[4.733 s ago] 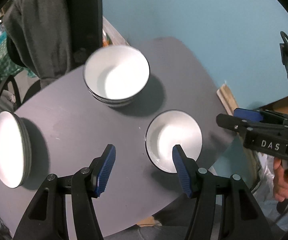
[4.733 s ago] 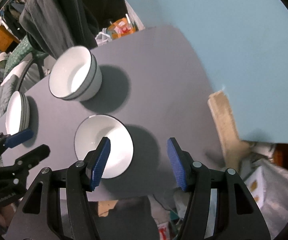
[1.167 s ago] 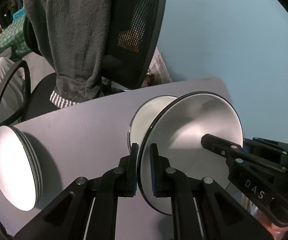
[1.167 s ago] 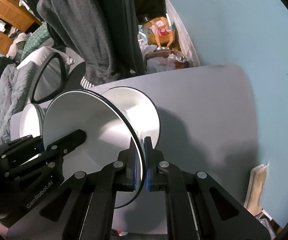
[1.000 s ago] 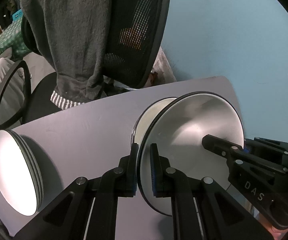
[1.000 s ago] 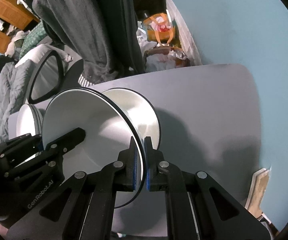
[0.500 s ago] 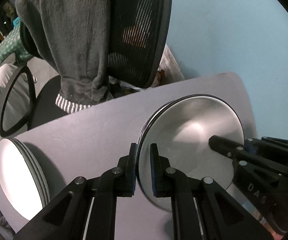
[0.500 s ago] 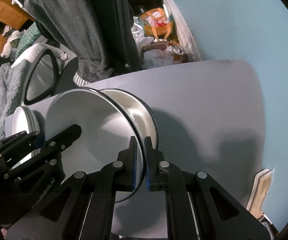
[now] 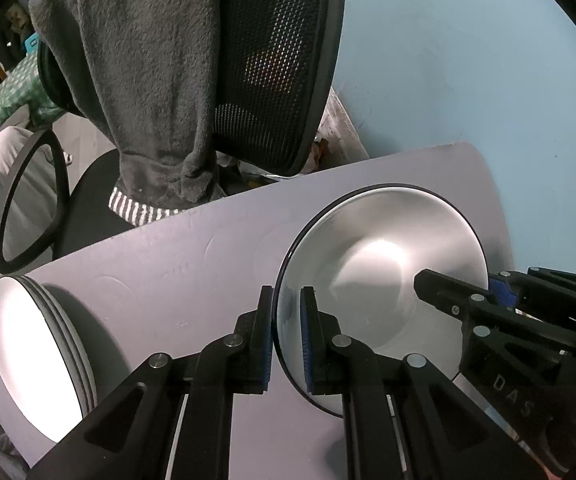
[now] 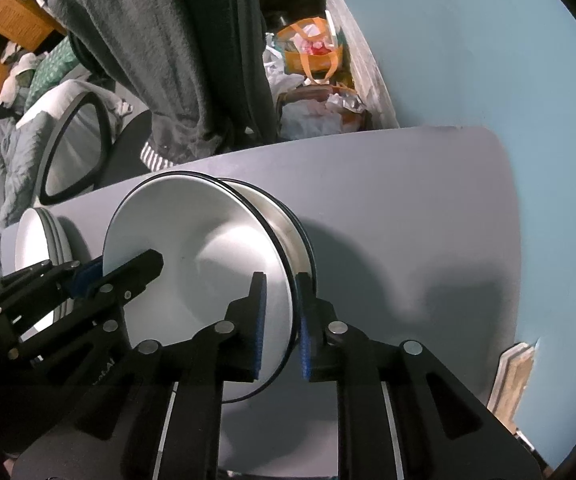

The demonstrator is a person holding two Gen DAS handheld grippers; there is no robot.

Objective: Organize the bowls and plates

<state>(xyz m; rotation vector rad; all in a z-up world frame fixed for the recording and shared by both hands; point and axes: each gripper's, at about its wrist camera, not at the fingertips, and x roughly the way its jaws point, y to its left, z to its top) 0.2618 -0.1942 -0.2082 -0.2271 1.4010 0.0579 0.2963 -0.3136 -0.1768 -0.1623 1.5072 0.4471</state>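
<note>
A grey table [image 10: 408, 220] is standing against a blue wall. On it, the left gripper [image 9: 287, 336] is clamping the white bowl's [image 9: 384, 272] near rim, the bowl nesting in the bowl stack [image 10: 284, 224]. The right gripper [image 10: 280, 328] is easing apart, that rim between its pads. Beyond the bowl, plates [image 9: 36, 356] are sitting stacked.

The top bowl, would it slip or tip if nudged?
The top bowl looks glazed and smooth, so probably slippery. It appears nested in the bowl stack, so it likely won't tip. It looks rigid and probably breakable.
</note>
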